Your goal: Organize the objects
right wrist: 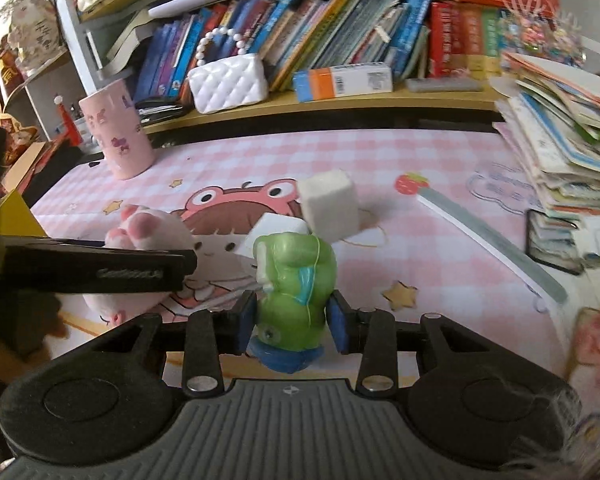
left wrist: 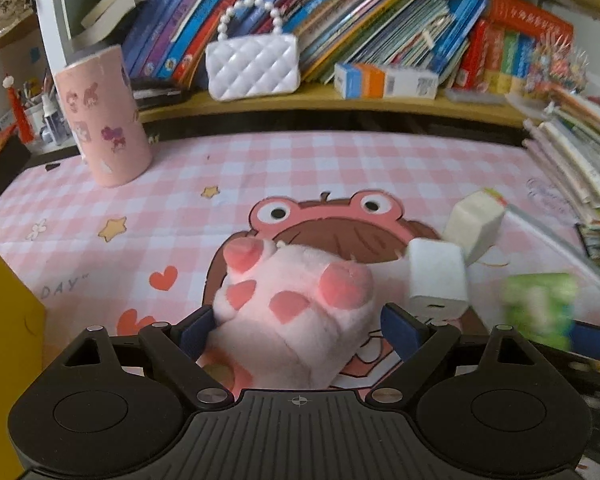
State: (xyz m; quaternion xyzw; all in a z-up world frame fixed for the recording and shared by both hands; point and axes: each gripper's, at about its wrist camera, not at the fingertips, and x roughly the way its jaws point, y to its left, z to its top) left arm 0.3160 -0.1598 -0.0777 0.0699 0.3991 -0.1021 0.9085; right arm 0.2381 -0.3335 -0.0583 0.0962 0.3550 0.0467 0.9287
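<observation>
Green toy between right hand-held gripper pads

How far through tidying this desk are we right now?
Early. Nothing looks put away yet. In hand: the left gripper straddles the pink plush paw, and the right gripper closes around the green toy figure. Left on the mat: two white cubes, the ruler.

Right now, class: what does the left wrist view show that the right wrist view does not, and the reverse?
Only the left wrist view: the plush paw seen pads-up between the left gripper fingers.
Only the right wrist view: the strawberry-topped ruler in full, a dark phone, and the right gripper shut on the green toy.
Both: pink cup, white quilted purse, two white cubes.
</observation>
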